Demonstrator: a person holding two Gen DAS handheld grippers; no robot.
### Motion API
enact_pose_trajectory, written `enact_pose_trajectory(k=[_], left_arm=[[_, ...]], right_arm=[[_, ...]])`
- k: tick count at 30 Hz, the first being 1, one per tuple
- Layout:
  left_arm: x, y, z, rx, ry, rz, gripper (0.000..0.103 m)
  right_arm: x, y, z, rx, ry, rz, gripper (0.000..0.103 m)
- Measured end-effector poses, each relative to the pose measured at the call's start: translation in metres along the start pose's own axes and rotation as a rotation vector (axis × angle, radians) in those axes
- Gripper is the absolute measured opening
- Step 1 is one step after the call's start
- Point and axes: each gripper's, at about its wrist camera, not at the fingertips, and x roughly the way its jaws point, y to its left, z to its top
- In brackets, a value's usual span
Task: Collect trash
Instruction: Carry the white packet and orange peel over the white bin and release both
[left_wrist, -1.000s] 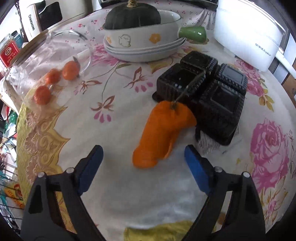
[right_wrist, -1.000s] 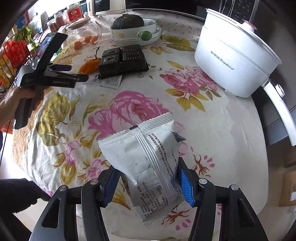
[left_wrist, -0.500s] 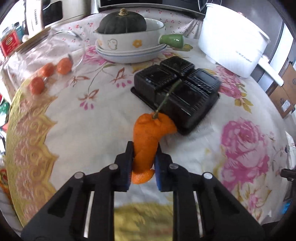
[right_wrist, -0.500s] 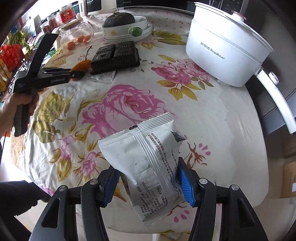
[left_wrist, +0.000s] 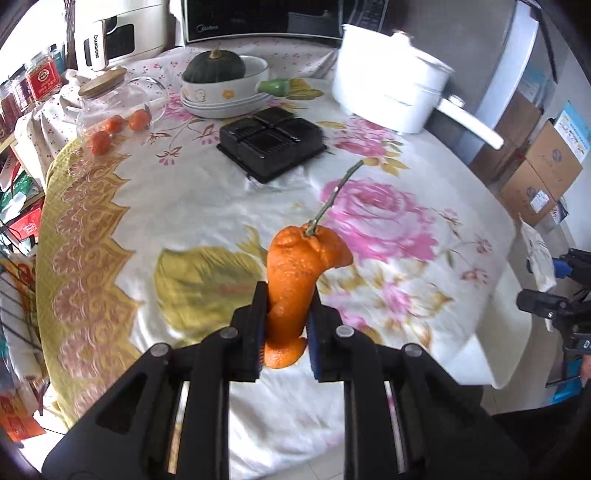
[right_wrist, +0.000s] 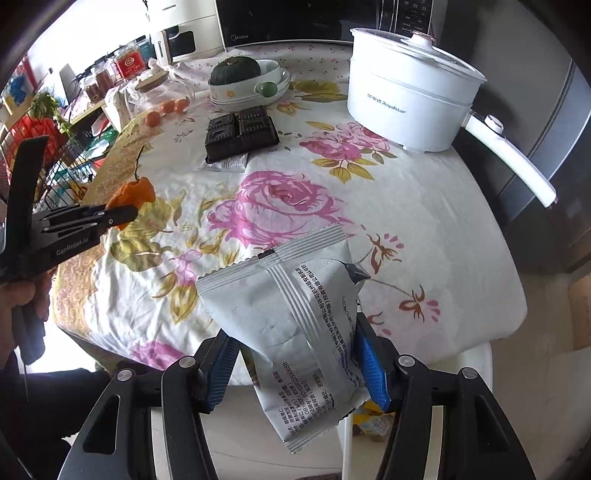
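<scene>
My left gripper is shut on an orange peel with a green stem and holds it above the flowered tablecloth. It also shows in the right wrist view, with the orange peel at its tips. My right gripper is shut on a silver-white snack wrapper, held above the table's near edge. A black plastic tray lies on the table, also in the right wrist view, with a small paper packet at its front edge.
A white electric pot with a long handle stands at the back right. A bowl with a dark squash and a glass jar with small oranges stand at the back. Cardboard boxes sit beyond the table.
My left gripper closed on the orange peel, then lifted it up and back from the black tray toward the table's near side. The right gripper drew back a little, still holding the wrapper.
</scene>
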Motion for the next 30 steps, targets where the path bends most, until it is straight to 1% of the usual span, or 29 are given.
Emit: enact_pose_trajectory(k=[3,6,8,10,12,16,23,26,30], left_arm=[[-0.011,-0.014,-0.014,0.002,-0.001,-0.029,0.02],[-0.013,-0.029,-0.016,-0.013,-0.001,-0.048,0.02],[-0.014,-0.039,-0.02,-0.01,-0.008,-0.074,0.02],[-0.011,-0.053,-0.023,-0.001,0.001,-0.104,0.02],[-0.007,-0.067,-0.023,0.012,0.013,-0.14,0.02],[0.001,-0.098,-0.021,0.07,0.022,-0.176,0.02],[0.016,-0.16,-0.023,0.168,0.043,-0.233,0.02],[0.028,-0.191,-0.029,0.215,0.058,-0.266,0.02],[0.043,-0.23,-0.039,0.276,0.079,-0.306,0.02]], right_arm=[[-0.011,-0.003,-0.014,0.029,-0.019,0.015,0.062],[-0.014,-0.012,-0.028,0.07,-0.026,0.029,0.062],[-0.016,-0.022,-0.039,0.104,-0.025,0.036,0.062],[-0.018,-0.035,-0.049,0.145,-0.006,0.028,0.062],[-0.024,-0.047,-0.055,0.164,-0.016,0.027,0.062],[-0.036,-0.074,-0.07,0.198,-0.04,-0.012,0.062],[-0.034,-0.127,-0.114,0.286,0.017,-0.076,0.063],[-0.032,-0.143,-0.132,0.312,0.041,-0.092,0.063],[-0.034,-0.158,-0.149,0.337,0.052,-0.105,0.063]])
